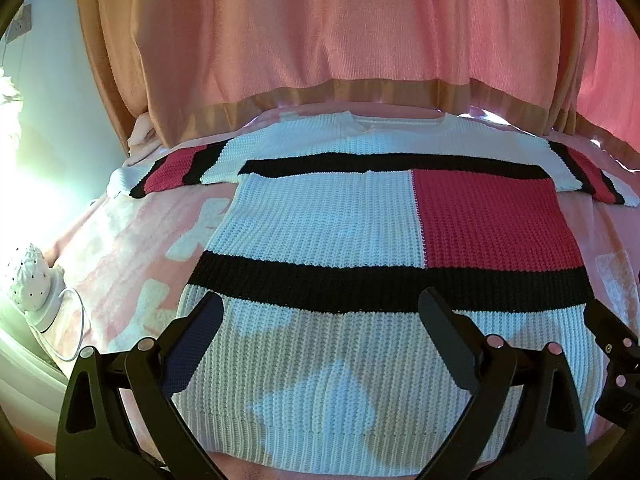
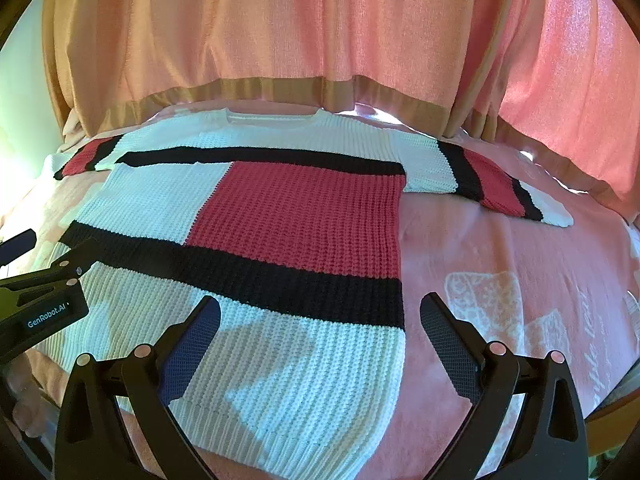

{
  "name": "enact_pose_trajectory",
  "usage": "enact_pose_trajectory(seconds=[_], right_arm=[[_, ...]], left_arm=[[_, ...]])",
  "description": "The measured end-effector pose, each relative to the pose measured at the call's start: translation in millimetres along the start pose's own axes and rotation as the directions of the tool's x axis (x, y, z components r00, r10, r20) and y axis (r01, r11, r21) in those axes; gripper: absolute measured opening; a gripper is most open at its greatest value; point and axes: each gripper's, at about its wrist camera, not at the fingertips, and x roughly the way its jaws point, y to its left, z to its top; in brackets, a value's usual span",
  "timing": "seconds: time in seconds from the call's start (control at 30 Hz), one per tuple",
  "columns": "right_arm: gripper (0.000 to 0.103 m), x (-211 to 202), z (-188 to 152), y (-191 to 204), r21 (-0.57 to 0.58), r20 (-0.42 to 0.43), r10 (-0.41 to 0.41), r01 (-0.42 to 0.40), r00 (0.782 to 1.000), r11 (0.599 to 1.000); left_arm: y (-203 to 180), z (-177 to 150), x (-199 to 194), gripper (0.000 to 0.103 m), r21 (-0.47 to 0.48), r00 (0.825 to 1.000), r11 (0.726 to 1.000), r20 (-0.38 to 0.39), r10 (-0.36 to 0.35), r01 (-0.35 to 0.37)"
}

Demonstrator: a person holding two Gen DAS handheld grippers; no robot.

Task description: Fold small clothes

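The sweater (image 1: pixel 320 216) is a chunky knit in white with two black horizontal bands and a red block on the chest. It lies flat and face up on a pink blanket (image 1: pixel 132 248) printed with pale motifs. The neckline is at the far edge, next to the curtain (image 1: pixel 320 32). The ribbed hem is at the near edge, closest to both cameras. Both short sleeves are spread outwards, each striped black, red and white. No fold shows in the body or the sleeves.

The left tool (image 1: pixel 320 320) hovers above the lower white panel of the sweater, near the hem. Its jaws stand wide apart and hold nothing. Both fingers (image 1: pixel 196 344) are over the knit, and whether they touch it cannot be told. In the right wrist view the same tool appears at the left margin, over the sweater's side edge.

The right tool (image 2: pixel 320 320) is also spread wide and empty. It straddles the side edge of the sweater (image 2: pixel 248 216) near the hem: one finger sits above white knit, the other above bare blanket (image 2: pixel 500 280). In the left wrist view part of the right tool shows at the right margin.

The curtain (image 2: pixel 320 28) is pink with a tan border and hangs just behind the far edge of the blanket. A white perforated object (image 1: pixel 30 280) with a thin cable stands at the left of the blanket.
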Motion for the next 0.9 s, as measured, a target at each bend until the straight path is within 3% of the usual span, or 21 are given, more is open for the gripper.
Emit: enact_pose_trajectory(seconds=[0.9], right_arm=[[0.098, 0.0, -0.8, 1.9, -0.002, 0.0, 0.001, -0.001, 1.0, 1.0]], left_arm=[[-1.4, -1.7, 1.3, 0.096, 0.006, 1.0, 1.0, 0.0, 0.006, -0.006]])
